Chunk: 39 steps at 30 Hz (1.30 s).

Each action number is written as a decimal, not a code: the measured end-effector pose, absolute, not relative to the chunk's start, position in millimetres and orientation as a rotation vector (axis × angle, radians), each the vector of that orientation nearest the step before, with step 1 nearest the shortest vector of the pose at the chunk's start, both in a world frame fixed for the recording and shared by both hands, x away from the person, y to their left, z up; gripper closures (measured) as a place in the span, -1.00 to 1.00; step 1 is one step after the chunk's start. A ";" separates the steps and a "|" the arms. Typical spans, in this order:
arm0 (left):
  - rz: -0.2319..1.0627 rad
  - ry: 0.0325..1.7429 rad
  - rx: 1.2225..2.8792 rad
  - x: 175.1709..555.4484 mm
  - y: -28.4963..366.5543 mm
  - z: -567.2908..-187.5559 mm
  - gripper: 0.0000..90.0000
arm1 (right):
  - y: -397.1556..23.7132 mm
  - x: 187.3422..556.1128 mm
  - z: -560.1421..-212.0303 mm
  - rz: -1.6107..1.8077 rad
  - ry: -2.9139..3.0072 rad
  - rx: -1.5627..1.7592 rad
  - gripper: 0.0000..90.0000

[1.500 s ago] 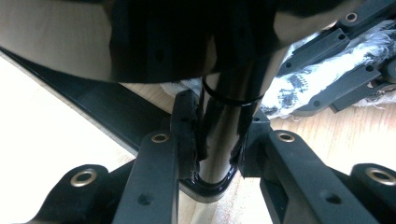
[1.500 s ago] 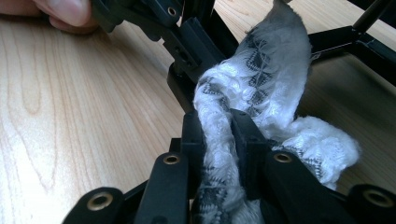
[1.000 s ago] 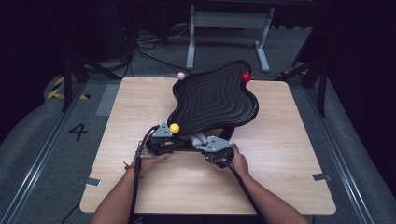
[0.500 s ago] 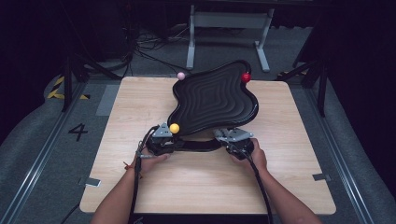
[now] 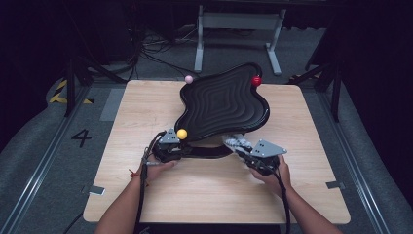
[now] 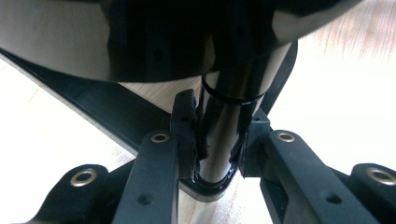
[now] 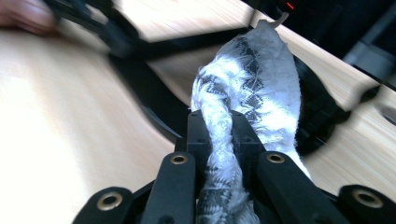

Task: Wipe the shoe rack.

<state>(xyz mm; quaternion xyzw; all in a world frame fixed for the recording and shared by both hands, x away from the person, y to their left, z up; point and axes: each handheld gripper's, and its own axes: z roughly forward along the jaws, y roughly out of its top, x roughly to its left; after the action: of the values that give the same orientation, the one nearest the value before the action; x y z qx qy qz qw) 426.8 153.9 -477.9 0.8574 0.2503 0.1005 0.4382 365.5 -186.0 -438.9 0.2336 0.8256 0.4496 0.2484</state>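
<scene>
Black, glossy tray (image 5: 221, 105) with a wavy outline and concentric ridges stood raised above a wooden table (image 5: 214, 195), tilted with its far edge higher, at about the table's centre toward 12 o'clock. It rested on a black stand (image 5: 207, 152) whose curved foot lay on the table under the tray's near edge.

Three small balls sat at the tray's rim: a yellow ball (image 5: 182, 133) at 7 o'clock, a pink ball (image 5: 189, 78) at 11 o'clock, a red ball (image 5: 256, 81) at 1 o'clock.

Left gripper (image 5: 170, 144), at 7 o'clock of the tray just beside the yellow ball: in the left gripper view its jaws were clamped on a shiny black post (image 6: 219, 140) of the stand, pads pressing on both sides, a thin black ring around the post above them. The person's left hand (image 5: 158, 168) held it from the near side.

Right gripper (image 5: 246, 152), at 5 o'clock of the tray: the right gripper view showed the jaws pinched tight on a white cloth (image 7: 243, 102) with a grey woven pattern, the cloth bunched between the pads and fanning out beyond them. In the high view the cloth (image 5: 236, 142) lay at the tray's near right edge, by the stand. The right hand (image 5: 272, 175) gripped the tool, a cable trailing back along the forearm.

Beyond the table at 12 o'clock: a grey metal frame (image 5: 238, 29) on a dark floor; a painted numeral 4 (image 5: 81, 137) at 9 o'clock.
</scene>
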 end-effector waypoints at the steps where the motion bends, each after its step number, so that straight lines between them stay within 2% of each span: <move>1: 0.250 0.622 2.131 426.8 153.9 -477.9 0.64 | -180.3 361.0 -438.0 1.235 2.250 0.607 0.82; 12: 0.258 0.625 2.124 425.9 153.8 -478.2 0.63 | -136.1 329.8 -425.0 1.359 2.202 0.416 0.82; 23: 0.279 0.631 2.134 425.3 153.5 -477.6 0.63 | -141.1 316.7 -408.0 1.400 2.069 0.355 0.82; 39: 0.252 0.599 2.139 425.1 145.4 -478.0 0.64 | -111.5 340.7 -413.2 1.321 2.088 0.310 0.81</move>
<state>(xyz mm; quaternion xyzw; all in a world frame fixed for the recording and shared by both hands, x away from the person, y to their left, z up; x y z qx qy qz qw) 425.1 145.4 -478.0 0.8602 0.2410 0.1014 0.4378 340.7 -111.5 -413.2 0.1181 0.7945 0.5026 0.3198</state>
